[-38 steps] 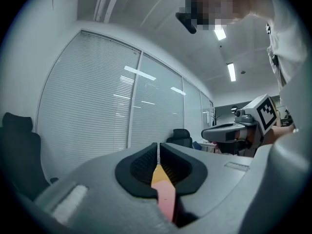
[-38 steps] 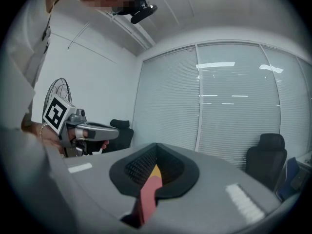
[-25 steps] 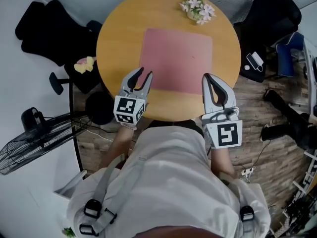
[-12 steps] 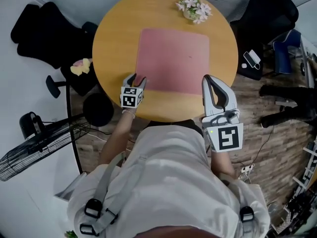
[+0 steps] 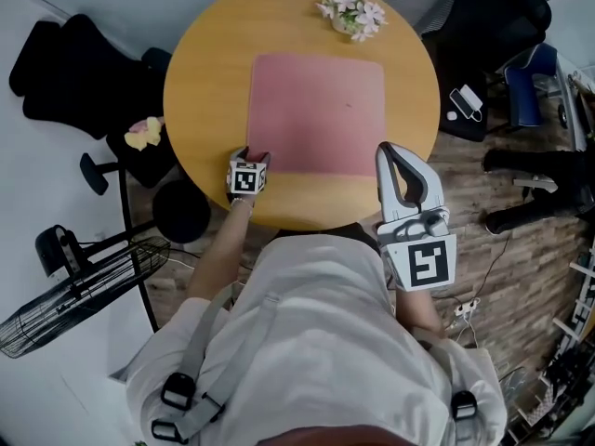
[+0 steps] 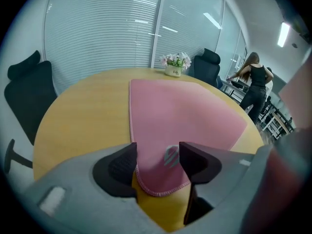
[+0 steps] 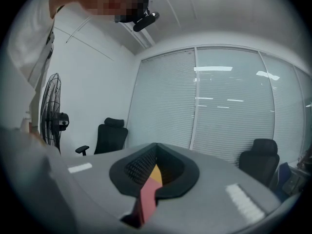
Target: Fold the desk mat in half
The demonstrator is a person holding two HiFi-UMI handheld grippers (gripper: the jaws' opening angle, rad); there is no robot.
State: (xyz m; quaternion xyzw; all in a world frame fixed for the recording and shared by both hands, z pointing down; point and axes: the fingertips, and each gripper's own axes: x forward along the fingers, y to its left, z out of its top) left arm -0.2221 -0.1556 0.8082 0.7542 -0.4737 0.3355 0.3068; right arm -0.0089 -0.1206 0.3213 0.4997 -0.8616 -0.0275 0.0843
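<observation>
Left gripper view shows left tongs (image 6: pixel 158 152), just opened wide, straddling corner of desk mat (image 6: pixel 180 111); right tongs (image 5: pixel 385 149) closed.

The left gripper (image 5: pixel 253 152) and right gripper (image 5: pixel 390 149) are pale grey shells with black ribbed pads (image 6: pixel 119 165). Behind each claw sits a white cube (image 5: pixel 420 262) bearing black square markers. The person wears a white shirt (image 5: pixel 316 342) crossed by grey straps (image 5: pixel 200 342) with black buckles (image 5: pixel 175 390).

The left gripper (image 5: pixel 253 154), left of centre in the head view, tilts steeply down. Its fingers (image 6: pixel 119 167) have just been opening, and the desk mat (image 6: pixel 185 111) corner lies between them. The right gripper (image 5: pixel 390 149), right of centre, sits near level, its fingers closed on nothing.
</observation>
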